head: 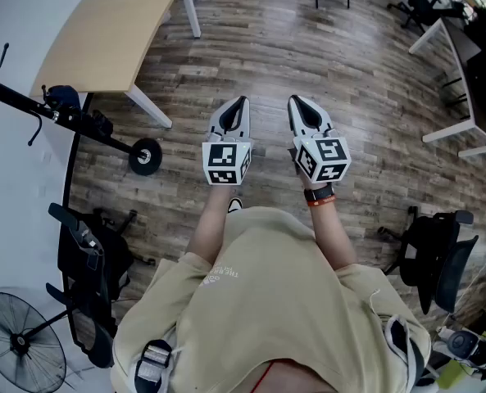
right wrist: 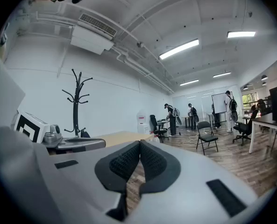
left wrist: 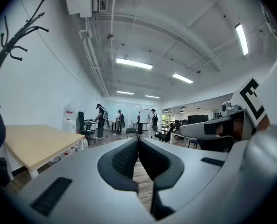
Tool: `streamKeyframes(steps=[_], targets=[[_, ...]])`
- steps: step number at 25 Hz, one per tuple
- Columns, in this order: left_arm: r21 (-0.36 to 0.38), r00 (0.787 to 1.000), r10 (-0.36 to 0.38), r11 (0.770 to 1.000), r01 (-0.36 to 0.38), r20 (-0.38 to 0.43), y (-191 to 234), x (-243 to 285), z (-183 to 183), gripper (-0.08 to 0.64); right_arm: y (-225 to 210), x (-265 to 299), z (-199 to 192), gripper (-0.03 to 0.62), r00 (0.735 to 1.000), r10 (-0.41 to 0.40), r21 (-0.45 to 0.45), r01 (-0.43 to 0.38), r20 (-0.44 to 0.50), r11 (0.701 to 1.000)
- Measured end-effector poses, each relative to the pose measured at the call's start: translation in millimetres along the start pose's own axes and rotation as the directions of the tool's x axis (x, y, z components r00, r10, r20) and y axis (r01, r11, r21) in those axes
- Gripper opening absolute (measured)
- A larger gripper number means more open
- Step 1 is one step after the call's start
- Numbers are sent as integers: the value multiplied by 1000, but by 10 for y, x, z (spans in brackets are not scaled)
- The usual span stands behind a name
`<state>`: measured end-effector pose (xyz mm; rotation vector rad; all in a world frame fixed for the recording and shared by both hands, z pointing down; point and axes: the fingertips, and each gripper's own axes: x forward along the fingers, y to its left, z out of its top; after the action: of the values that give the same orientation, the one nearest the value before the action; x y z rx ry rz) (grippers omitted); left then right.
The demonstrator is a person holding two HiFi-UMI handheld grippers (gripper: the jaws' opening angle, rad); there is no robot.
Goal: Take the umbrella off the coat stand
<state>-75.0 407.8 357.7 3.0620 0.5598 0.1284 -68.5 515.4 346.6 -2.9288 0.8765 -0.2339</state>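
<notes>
Head view reference: locate the coat stand [head: 70, 119] at the far left, against the white wall [head: 13, 23], beside the corner of the wooden table [head: 111, 31]. Note the dark blue bundle part-way down its pole, read here as the folded umbrella [head: 62, 97]; cannot confirm from any view what carries it. Confirm the left gripper [head: 239, 101] and right gripper [head: 298, 101] side by side out in front, roughly level, well apart from the stand and aimed past it into the room. Verify in each gripper view fully closed jaws with nothing held. Treat the task as not yet started.

Hazards from here:
- Reaching with closed jaws: would push the umbrella instead of gripping it. Open before approach.
- Pulling sideways rather than lifting clear: likely to snag the strap or handle and tip the stand, given its slim pole and small base [head: 145, 155].
- Pinching loose fabric only: risks a slip and a drop onto the wood floor [head: 308, 39].
- Swinging left without looking: may strike the table corner or the upper hooks [left wrist: 17, 45].
</notes>
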Motion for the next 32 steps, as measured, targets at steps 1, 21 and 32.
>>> streamKeyframes(steps=[1,21,32], targets=[[2,1000,1,1000,-1,0,88,-12,3,25,66,65,-11,15,1000,3,3,-3,-1,1000],[-17,997,76,997,-76,-1,1658,-140,76,23,1072,1392,-22,15,995,102,61,-103,13,993],[-60,971,239,969,-238,0,2544,85,-157,24,1404,2538,-120,15,954,300,22,-300,-20,954]])
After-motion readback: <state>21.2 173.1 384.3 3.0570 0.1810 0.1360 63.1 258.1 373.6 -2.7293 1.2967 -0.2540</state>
